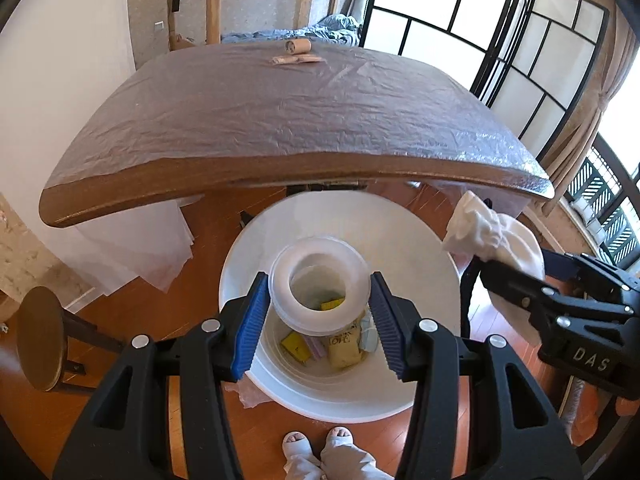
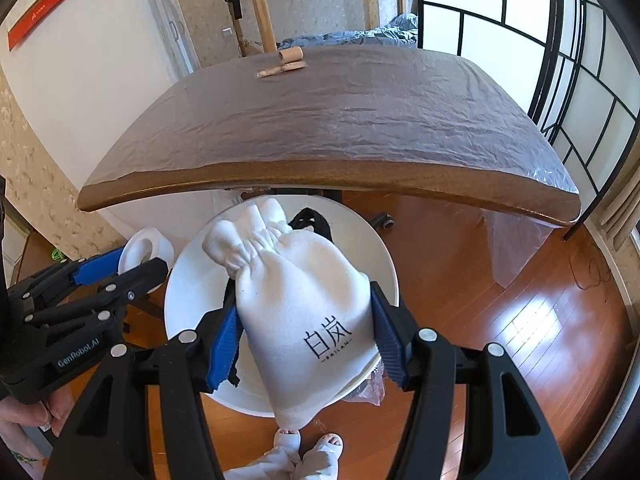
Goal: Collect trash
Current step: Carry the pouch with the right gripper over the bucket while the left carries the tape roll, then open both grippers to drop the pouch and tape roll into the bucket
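Observation:
My left gripper is shut on a white plastic ring, held right over the open white bin on the floor. Yellow and pink scraps lie at the bin's bottom. My right gripper is shut on a white drawstring pouch with black lettering, also above the bin. In the left wrist view the pouch and right gripper hang at the bin's right rim. In the right wrist view the left gripper and ring sit at the left. A cardboard tube and flattened cardboard lie at the table's far edge.
The brown table under a plastic sheet overhangs the bin's far side. A round stool stands on the wooden floor to the left. A person's slippered feet are just behind the bin. A black-framed screen stands at right.

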### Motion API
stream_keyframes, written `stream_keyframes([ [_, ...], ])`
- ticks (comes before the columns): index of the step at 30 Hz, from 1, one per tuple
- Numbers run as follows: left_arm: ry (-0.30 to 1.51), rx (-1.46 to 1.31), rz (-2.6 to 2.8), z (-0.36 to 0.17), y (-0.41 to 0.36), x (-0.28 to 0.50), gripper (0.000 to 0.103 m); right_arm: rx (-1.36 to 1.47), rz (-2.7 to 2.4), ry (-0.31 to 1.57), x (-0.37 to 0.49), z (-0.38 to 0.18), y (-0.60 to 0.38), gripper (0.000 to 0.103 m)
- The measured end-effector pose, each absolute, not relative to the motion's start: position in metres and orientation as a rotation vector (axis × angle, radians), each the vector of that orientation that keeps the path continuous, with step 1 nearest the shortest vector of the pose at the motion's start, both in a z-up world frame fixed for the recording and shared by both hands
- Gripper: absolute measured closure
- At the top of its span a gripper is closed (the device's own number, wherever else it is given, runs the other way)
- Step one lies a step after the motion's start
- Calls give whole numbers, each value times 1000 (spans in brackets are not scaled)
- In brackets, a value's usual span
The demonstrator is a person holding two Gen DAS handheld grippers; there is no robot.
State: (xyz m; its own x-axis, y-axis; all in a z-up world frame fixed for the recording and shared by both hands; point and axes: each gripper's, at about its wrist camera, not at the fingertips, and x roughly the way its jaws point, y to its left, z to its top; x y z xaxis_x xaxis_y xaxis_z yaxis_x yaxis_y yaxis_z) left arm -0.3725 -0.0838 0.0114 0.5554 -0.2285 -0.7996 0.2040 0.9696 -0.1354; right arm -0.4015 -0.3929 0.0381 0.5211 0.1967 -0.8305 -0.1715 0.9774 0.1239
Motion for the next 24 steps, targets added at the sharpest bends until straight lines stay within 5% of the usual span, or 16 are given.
stream_keyframes([
  [24, 1027, 3, -254, -22, -93, -362, 51, 15, 224, 1053, -378, 9, -394, 44],
])
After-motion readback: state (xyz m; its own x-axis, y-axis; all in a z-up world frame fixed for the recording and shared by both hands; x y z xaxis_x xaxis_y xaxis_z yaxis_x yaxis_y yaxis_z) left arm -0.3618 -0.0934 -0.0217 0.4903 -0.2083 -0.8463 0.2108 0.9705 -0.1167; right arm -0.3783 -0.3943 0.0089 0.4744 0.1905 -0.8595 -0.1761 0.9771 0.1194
